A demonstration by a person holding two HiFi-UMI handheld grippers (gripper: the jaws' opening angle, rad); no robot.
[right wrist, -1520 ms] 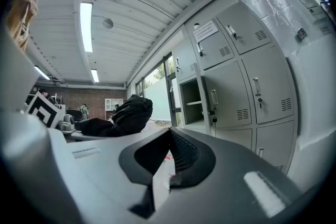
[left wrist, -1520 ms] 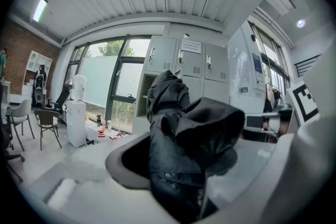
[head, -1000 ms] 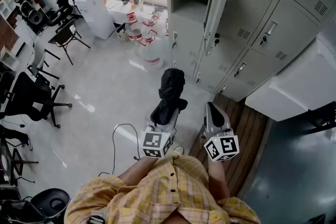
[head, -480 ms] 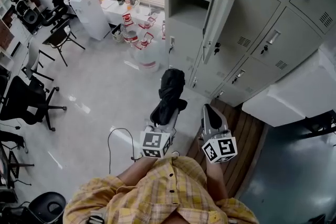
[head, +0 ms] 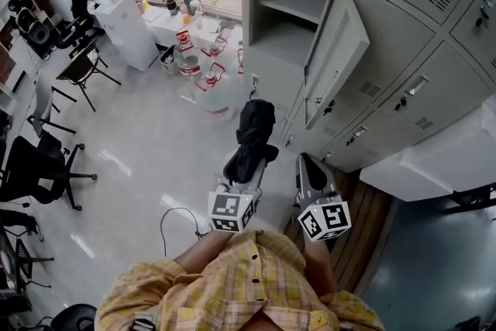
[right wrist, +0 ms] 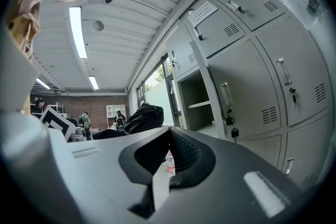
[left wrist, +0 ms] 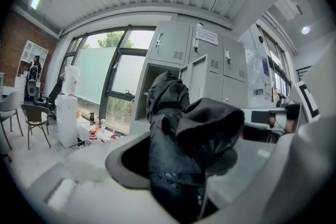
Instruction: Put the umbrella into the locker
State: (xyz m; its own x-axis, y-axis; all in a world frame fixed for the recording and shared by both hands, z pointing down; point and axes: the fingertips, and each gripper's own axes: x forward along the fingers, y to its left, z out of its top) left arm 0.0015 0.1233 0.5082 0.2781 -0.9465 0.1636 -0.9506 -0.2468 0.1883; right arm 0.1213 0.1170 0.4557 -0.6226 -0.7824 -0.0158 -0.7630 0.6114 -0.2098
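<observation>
A folded black umbrella (head: 252, 137) sticks up and forward out of my left gripper (head: 246, 169), which is shut on its lower part. In the left gripper view the umbrella (left wrist: 181, 134) fills the space between the jaws of that gripper (left wrist: 176, 162). My right gripper (head: 308, 168) is beside it on the right, shut and empty; its jaws meet at the tips (right wrist: 169, 132). The grey locker (head: 283, 15) stands ahead with one compartment open and its door (head: 339, 50) swung out to the right. A shelf shows inside the compartment.
Several water jugs (head: 211, 89) stand on the floor left of the lockers, beside a white water dispenser (head: 128, 19). Office chairs (head: 39, 155) line the left side. A cable (head: 172, 215) lies on the floor. A wooden platform (head: 370, 225) and a white block (head: 438, 159) are at right.
The open locker has come nearer and looks larger in the head view. Both grippers keep the same pose, and the umbrella stays held in the left one.
</observation>
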